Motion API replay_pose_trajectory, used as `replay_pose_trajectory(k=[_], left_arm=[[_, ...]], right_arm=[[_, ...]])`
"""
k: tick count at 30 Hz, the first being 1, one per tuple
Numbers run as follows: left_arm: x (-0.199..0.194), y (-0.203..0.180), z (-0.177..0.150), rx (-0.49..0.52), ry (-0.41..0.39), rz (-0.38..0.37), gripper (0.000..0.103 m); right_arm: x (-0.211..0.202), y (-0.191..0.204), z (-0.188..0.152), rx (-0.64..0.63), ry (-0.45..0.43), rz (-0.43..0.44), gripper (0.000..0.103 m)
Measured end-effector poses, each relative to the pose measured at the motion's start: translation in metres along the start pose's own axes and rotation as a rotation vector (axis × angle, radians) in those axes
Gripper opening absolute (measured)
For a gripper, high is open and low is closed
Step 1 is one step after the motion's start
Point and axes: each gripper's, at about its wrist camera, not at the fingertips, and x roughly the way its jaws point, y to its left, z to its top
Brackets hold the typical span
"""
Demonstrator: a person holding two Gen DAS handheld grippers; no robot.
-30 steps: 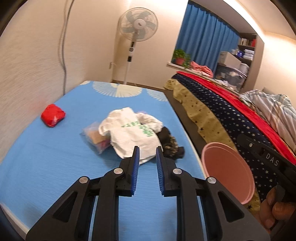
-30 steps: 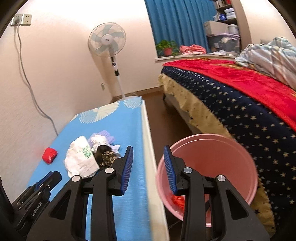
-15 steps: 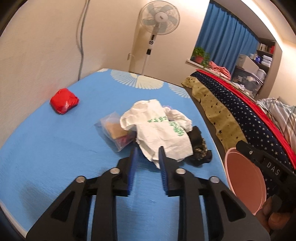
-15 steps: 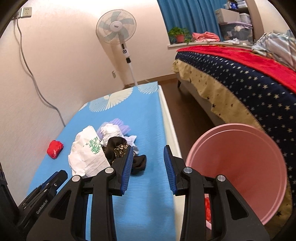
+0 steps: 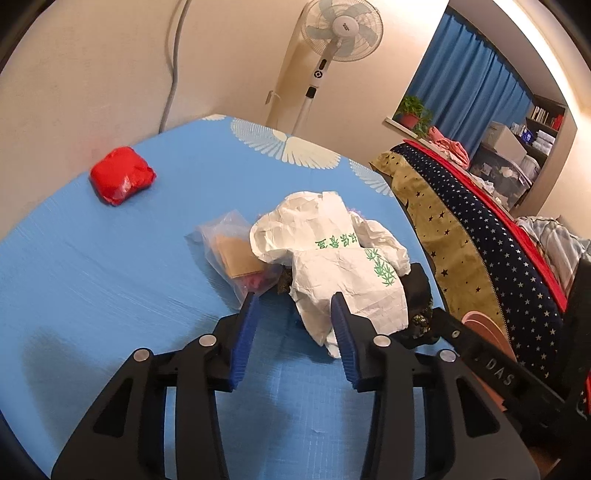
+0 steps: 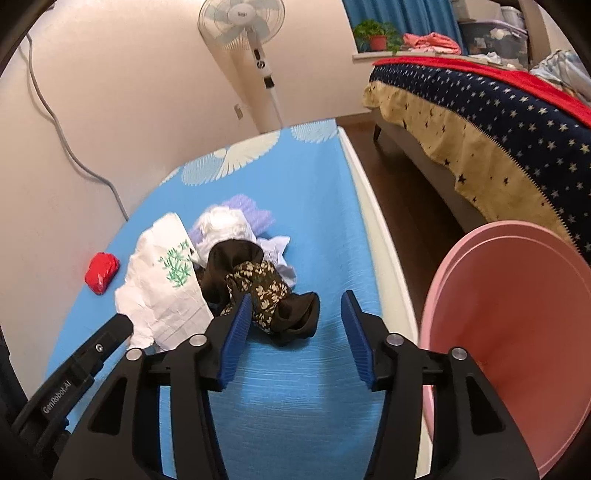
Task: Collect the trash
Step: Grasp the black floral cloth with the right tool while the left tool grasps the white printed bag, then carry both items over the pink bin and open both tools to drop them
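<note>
Legible markings, as I read them from the two wrist views. On the black body of the right hand-held gripper [image 5: 491, 369], seen at the lower right of the left wrist view, I make out the white letters "DAS". On the black body of the left hand-held gripper [image 6: 74, 384], seen at the lower left of the right wrist view, I read "GenRobot.AI" in white. The crumpled white paper bag [image 5: 343, 266] carries a row of green printed characters beside a green bamboo motif; I cannot read the characters. The fan [image 6: 242, 16] bears a small dark mark on its hub, too small for me to read.
</note>
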Motion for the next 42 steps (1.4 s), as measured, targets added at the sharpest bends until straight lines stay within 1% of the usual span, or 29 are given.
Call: replay_pose_trajectory(k=[4, 9, 12, 13, 15, 16, 17, 18, 19, 21, 29, 36, 42], left_arm=[[0.008, 0.002, 0.001, -0.025, 0.022, -0.016, 0.041], [0.015, -0.001, 0.001, -0.023, 0.047, -0.036, 0.041], [0.017, -0.003, 0.001, -0.013, 0.06, -0.045, 0.04], [0.017, -0.004, 0.0, -0.011, 0.062, -0.049, 0.034], [0.017, -0.005, 0.0, -0.004, 0.066, -0.061, 0.025], [0.016, -0.007, 0.0, 0.003, 0.064, -0.061, 0.021], [0.015, -0.008, 0.0, 0.013, 0.058, -0.059, 0.02], [0.013, -0.01, 0.001, 0.024, 0.052, -0.061, 0.017], [0.011, -0.011, 0.002, 0.03, 0.047, -0.062, 0.017], [0.007, -0.016, 0.004, 0.054, 0.031, -0.051, 0.016], [-0.01, -0.018, 0.009, 0.077, -0.009, -0.028, 0.015], [-0.027, -0.024, 0.009, 0.119, -0.046, -0.012, 0.015], [-0.043, -0.034, 0.008, 0.168, -0.07, 0.002, 0.015]], right_arm=[[0.009, -0.001, 0.0, 0.002, 0.025, 0.013, 0.053], [0.017, 0.004, -0.002, -0.02, 0.046, 0.035, 0.053], [0.018, 0.006, -0.003, -0.024, 0.052, 0.047, 0.05], [0.018, 0.007, -0.002, -0.027, 0.052, 0.052, 0.047], [0.018, 0.009, -0.003, -0.038, 0.056, 0.064, 0.039], [0.018, 0.01, -0.004, -0.047, 0.057, 0.068, 0.033], [0.017, 0.012, -0.004, -0.056, 0.056, 0.068, 0.028], [0.015, 0.014, -0.004, -0.068, 0.051, 0.066, 0.025], [0.014, 0.015, -0.004, -0.072, 0.047, 0.066, 0.021], [0.01, 0.015, -0.003, -0.072, 0.039, 0.068, 0.018], [-0.013, 0.008, 0.002, -0.05, -0.021, 0.055, 0.016], [-0.041, 0.007, 0.002, -0.056, -0.07, 0.049, 0.016], [-0.069, 0.003, 0.004, -0.052, -0.124, 0.023, 0.016]])
